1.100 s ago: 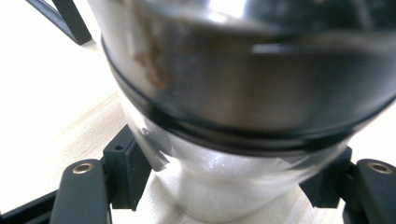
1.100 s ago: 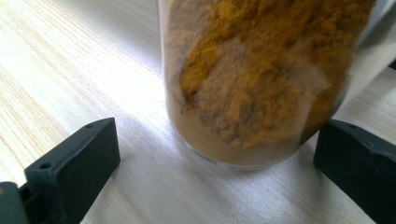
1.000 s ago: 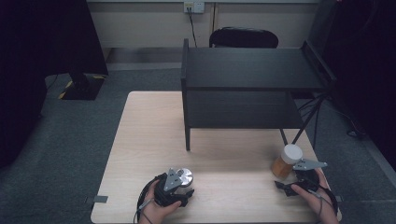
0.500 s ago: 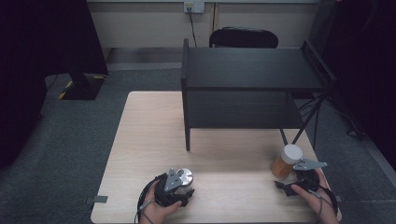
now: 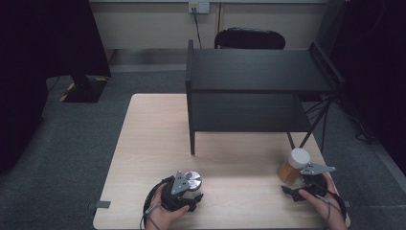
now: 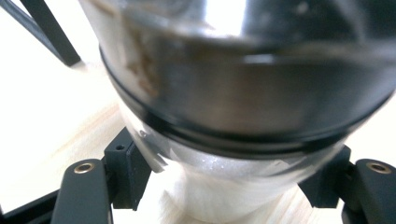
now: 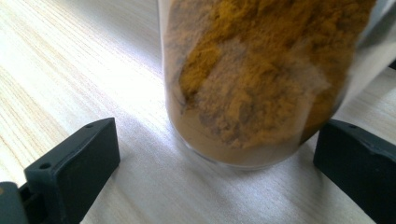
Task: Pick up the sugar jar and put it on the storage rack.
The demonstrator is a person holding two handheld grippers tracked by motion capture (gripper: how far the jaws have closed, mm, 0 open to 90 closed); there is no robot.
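pale wood table (image 5: pixel 143 143) carries one black two-level shelf (image 5: pixel 253 91) at its far side. two jars stand near the front edge. one jar of orange powder (image 5: pixel 293 165), white lid, stands between the wide, not touching jaws of the right gripper (image 5: pixel 306 179). one silver-lidded jar (image 5: pixel 192 181) is clamped at its body by the left gripper (image 5: pixel 184 189).

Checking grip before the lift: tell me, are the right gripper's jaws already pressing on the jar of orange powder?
No. In the right gripper view the jar of orange powder stands on the table with gaps beside both jaws.
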